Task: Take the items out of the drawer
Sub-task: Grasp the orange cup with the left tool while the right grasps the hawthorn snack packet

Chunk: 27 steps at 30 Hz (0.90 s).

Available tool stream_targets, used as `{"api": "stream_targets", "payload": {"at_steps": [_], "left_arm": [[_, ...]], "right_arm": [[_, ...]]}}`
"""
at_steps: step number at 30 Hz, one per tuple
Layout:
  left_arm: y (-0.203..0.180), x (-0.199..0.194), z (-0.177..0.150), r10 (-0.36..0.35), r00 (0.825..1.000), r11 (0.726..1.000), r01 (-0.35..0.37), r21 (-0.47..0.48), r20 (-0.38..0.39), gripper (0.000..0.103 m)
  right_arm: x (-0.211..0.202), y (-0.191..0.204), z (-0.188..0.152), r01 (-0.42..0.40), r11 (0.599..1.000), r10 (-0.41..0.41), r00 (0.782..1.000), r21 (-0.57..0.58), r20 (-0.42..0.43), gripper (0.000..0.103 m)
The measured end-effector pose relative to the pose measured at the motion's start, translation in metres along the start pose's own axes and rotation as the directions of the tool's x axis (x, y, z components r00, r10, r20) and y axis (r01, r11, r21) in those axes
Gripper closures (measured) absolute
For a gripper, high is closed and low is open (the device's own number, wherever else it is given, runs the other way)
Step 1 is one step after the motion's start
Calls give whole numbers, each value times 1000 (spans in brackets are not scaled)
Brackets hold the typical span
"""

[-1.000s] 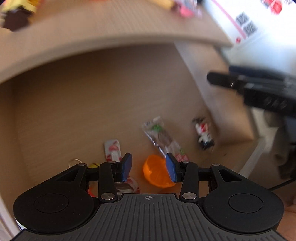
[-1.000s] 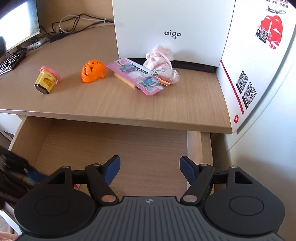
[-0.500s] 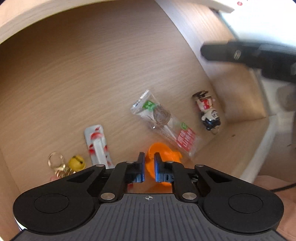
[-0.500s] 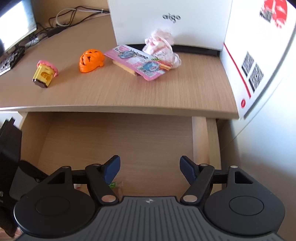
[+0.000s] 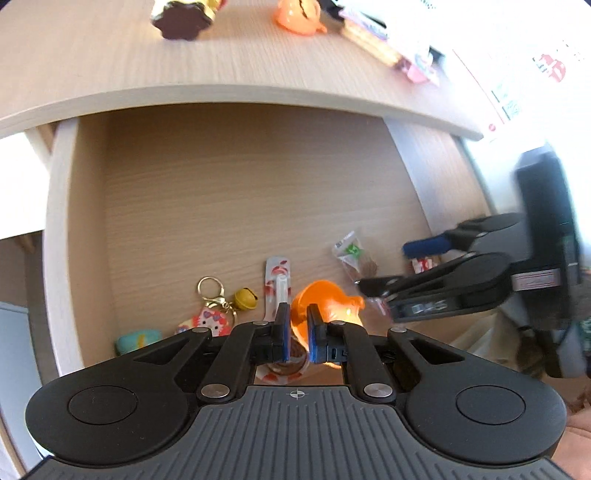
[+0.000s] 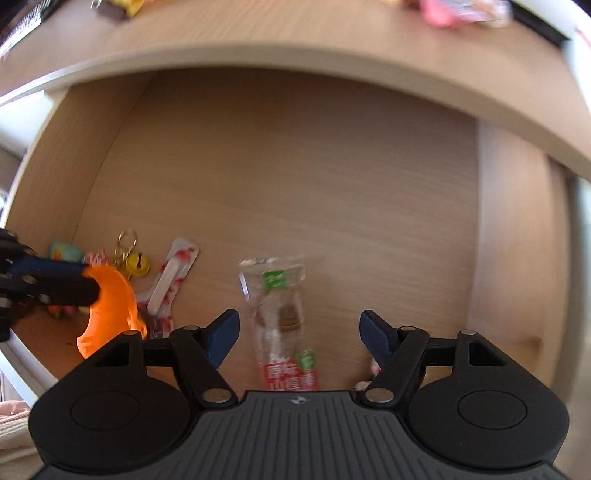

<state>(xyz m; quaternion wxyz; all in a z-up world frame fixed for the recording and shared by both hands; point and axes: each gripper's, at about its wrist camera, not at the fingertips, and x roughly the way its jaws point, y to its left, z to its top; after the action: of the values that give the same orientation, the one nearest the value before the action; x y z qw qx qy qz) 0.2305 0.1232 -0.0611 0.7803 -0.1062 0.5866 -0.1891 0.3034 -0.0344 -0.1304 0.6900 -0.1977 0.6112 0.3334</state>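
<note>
The wooden drawer (image 5: pixel 236 192) stands pulled out under the desk. My left gripper (image 5: pixel 295 334) is shut on the rim of an orange pumpkin shell (image 5: pixel 325 301), held a little above the drawer floor; the same orange shell (image 6: pixel 109 295) shows at the left of the right wrist view. My right gripper (image 6: pixel 299 330) hangs open over a clear snack packet (image 6: pixel 282 317) with a green and red label, and it also shows from the side (image 5: pixel 402 266). On the drawer floor lie a red-and-white wrapper (image 5: pixel 277 280), a keyring with a yellow bell (image 5: pixel 245 297) and a small teal toy (image 5: pixel 138 339).
On the desk top (image 5: pixel 110 62) stand a yellow toy with a brown base (image 5: pixel 181 18), another orange pumpkin shell (image 5: pixel 299 16) and a pink packet (image 5: pixel 384 44). A small red-and-white figure (image 5: pixel 424 263) lies by the drawer's right wall (image 6: pixel 509 258).
My left gripper closed on the orange shell and lifted it slightly. My right gripper dropped from above the desk into the drawer, over the clear packet, and stayed open.
</note>
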Motion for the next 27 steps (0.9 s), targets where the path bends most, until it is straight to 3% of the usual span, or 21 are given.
{"api": "stream_targets", "payload": {"at_steps": [6, 9, 10, 15, 19, 21, 23, 27], "left_arm": [[-1, -14, -9, -19, 999, 1000, 20, -20, 37, 92], [-4, -17, -10, -17, 999, 1000, 17, 0, 37, 92], [-6, -18, -10, -16, 999, 1000, 16, 7, 38, 92], [-13, -17, -19, -13, 999, 999, 12, 38, 41, 92], [-17, -23, -18, -17, 998, 999, 14, 47, 63, 92], [-18, -36, -11, -27, 995, 998, 22, 54, 99, 92], [-21, -54, 3, -35, 988, 997, 24, 74, 152, 92], [-28, -92, 42, -32, 960, 993, -1, 116, 280, 92]], "right_arm": [[21, 13, -4, 17, 998, -21, 997, -58, -80, 32], [22, 20, -8, 39, 994, -47, 995, -98, -87, 63], [20, 22, -9, 33, 993, -43, 995, -109, -88, 68], [-6, 44, -20, 38, 982, -42, 999, -187, -15, 73], [-50, 43, -26, 34, 991, -19, 993, -129, 116, 74], [-82, 35, -25, 35, 996, -18, 979, -82, 204, 74], [-120, 26, -22, 43, 998, -30, 951, -34, 306, 74], [-200, 0, -14, 73, 997, -82, 855, 38, 512, 74]]}}
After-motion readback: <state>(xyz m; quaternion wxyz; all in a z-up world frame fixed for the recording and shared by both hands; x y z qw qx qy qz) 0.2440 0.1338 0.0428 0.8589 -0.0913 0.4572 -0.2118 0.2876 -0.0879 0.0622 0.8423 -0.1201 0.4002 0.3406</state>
